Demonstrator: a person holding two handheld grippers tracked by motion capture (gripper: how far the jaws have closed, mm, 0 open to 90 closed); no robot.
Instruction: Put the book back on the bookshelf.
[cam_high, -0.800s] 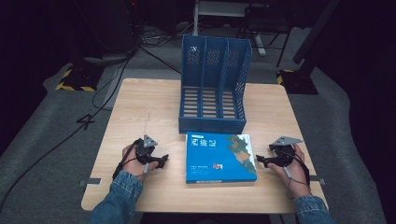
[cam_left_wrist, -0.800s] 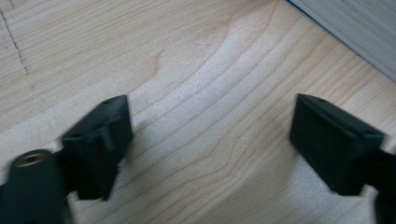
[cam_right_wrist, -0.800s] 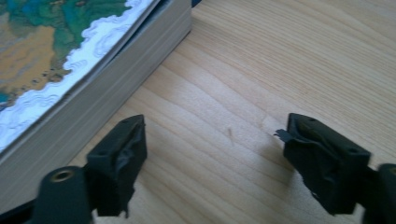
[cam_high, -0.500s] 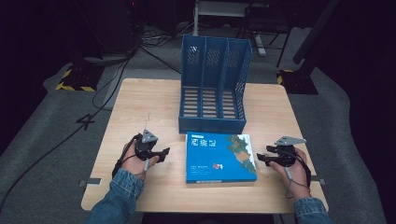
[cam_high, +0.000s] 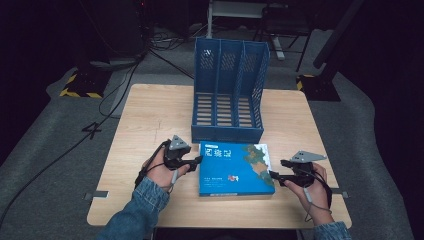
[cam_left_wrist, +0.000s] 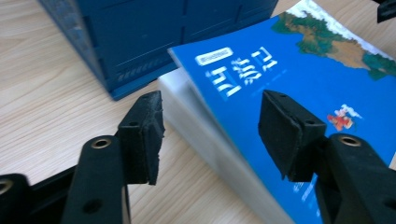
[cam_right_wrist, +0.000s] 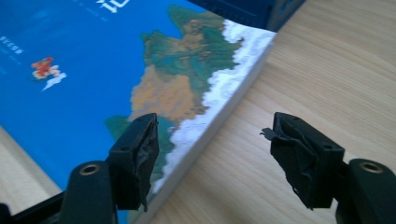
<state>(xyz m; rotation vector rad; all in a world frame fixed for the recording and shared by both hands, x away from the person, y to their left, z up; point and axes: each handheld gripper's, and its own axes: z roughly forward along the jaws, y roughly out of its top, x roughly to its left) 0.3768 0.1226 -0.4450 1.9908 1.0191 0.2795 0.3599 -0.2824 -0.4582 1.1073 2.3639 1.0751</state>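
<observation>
The light wooden desk (cam_high: 150, 125) carries everything. At its far middle stands the blue plastic file rack (cam_high: 229, 90) with three open compartments, upright, its slotted floor facing the person. Just in front of the rack lies the thick blue book with a map picture on its cover (cam_high: 234, 169), flat on the desk, its far edge very near the rack's base; I cannot tell if they touch.

The left claw (cam_high: 196, 161) is at the book's left edge, held by the person's left hand (cam_high: 159, 172). In the left gripper view its jaws stand apart, one over the bare wood and one over the cover, with the book's edge between them, gripping nothing.

The right claw (cam_high: 273, 174) is at the book's right edge near the closer corner. Its jaws are also spread wide around that edge, not pressing it.
</observation>
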